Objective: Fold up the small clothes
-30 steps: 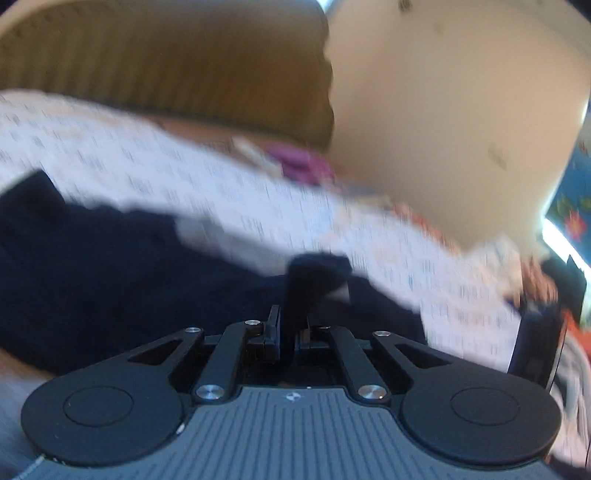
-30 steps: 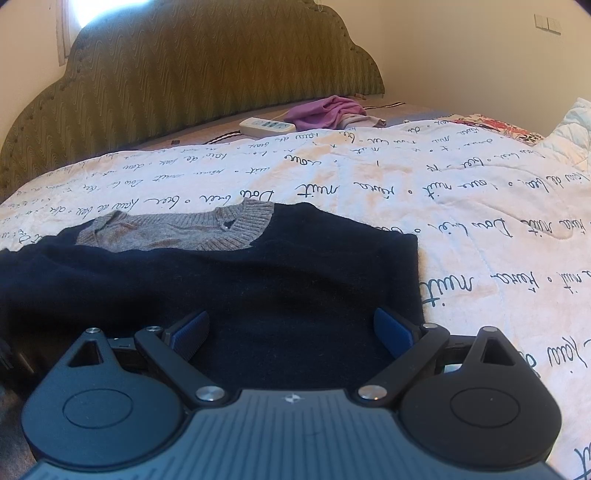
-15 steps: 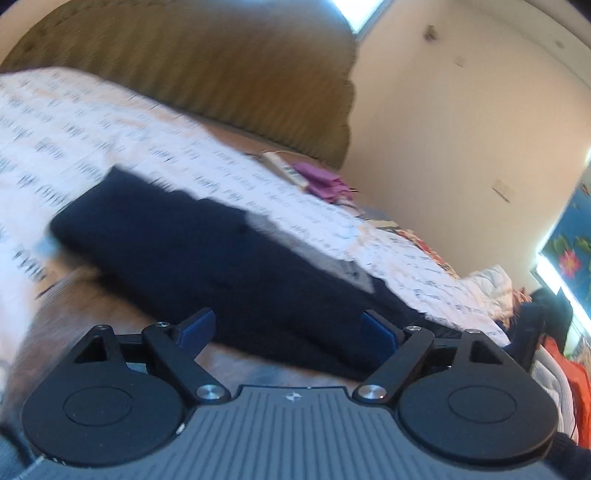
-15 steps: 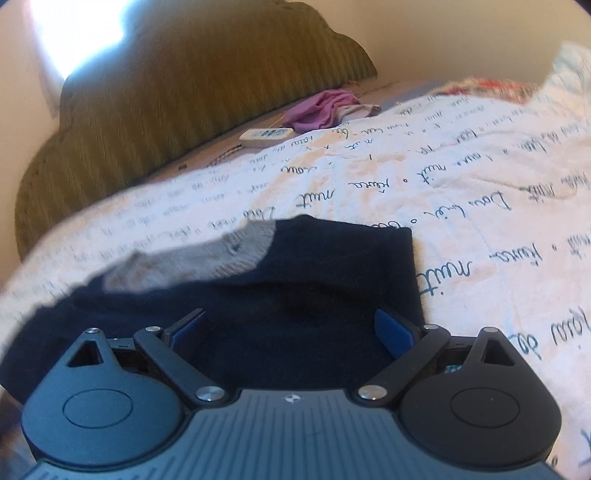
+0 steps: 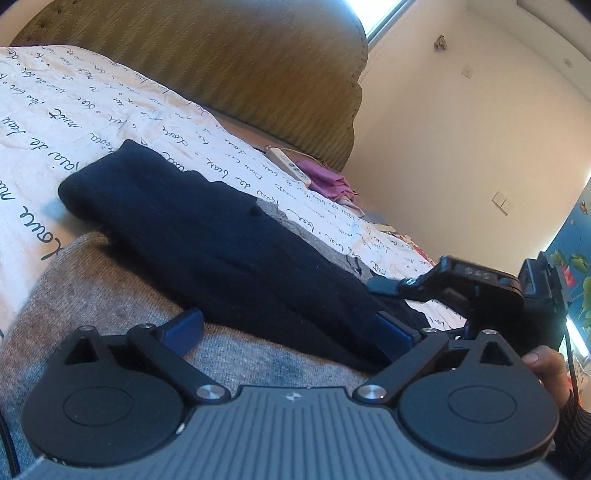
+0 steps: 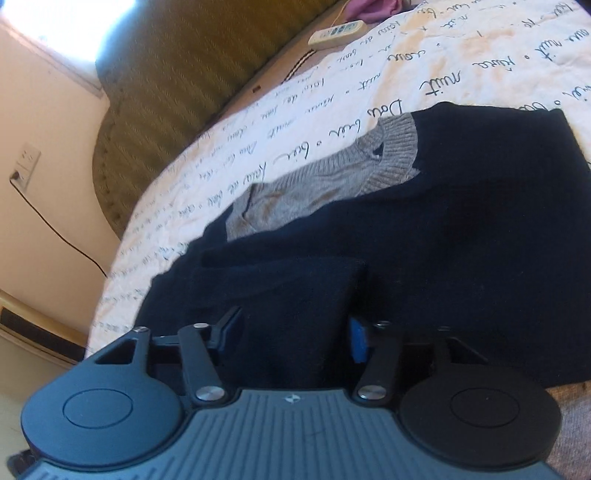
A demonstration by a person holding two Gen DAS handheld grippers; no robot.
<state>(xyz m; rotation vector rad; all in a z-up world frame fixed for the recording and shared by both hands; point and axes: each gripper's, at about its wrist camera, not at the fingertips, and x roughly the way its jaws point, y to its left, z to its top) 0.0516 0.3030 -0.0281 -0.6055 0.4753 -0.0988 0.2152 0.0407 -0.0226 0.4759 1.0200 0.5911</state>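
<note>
1. Left gripper [image 5: 291, 326]: a second earlier I had its fingers pinched on a dark fold of the garment; by this moment they stood spread wide, blue pads bare, nothing between them. Released.

2. Right gripper [image 6: 293, 332]: half a second earlier its fingers were wide apart over the garment's near edge; at this moment they had drawn in around a thick roll of navy knit. The cloth filled the gap, but I could not tell whether the pads were fully clamped, so I logged it as closing on the fold, grip unconfirmed.

3. Navy sweater [image 6: 480, 229]: lay flat on the white script-printed bedspread [image 5: 55, 110], grey ribbed collar [image 6: 395, 155] toward the headboard [image 5: 221, 62], near hem beside the grey knit cloth [image 5: 110, 295] at the bed's front. In the left view it read as a long narrow band, sides apparently already turned in.

4. Meaning, in my judgement: the work had passed from my left hand to my right; the next fold would likely carry the near end toward the collar.

5. Bystanders: white remote control [image 6: 336, 33] and pink cloth [image 5: 328, 181] near the headboard, well apart from the sweater.
</note>
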